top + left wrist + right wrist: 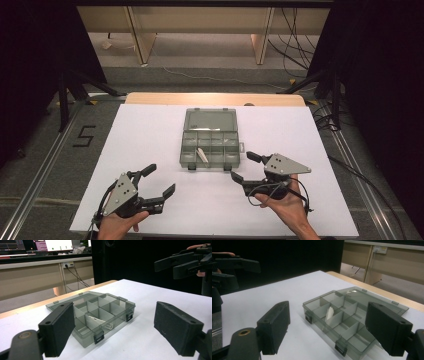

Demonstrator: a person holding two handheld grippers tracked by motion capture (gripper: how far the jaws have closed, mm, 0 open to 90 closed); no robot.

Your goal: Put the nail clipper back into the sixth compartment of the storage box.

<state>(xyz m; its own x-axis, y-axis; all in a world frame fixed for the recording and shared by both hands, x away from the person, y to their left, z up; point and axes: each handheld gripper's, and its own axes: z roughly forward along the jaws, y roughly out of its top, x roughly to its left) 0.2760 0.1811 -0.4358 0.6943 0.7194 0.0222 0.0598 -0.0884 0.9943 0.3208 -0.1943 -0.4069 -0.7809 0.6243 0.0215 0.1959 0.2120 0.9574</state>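
Observation:
A smoky clear plastic organiser box (210, 138) lies open on the white table top, its lid (210, 120) folded flat away from me. Dividers split it into several compartments, and a small white piece (202, 155) lies in a front one. Seen from the left gripper view the box (100, 315) sits straight ahead; from the right gripper view the box (342, 320) sits ahead with the white piece (329, 313) upright-looking inside. My left gripper (159, 180) hovers open at the front left. My right gripper (245, 166) is open just right of the box's front corner. Both hold nothing.
The white board (150, 150) covers a wooden table whose far edge (215, 98) shows beyond it. Black latches (191, 168) sit on the box's front wall. Cables (300, 45) and desk legs stand on the floor behind; dark curtains flank both sides.

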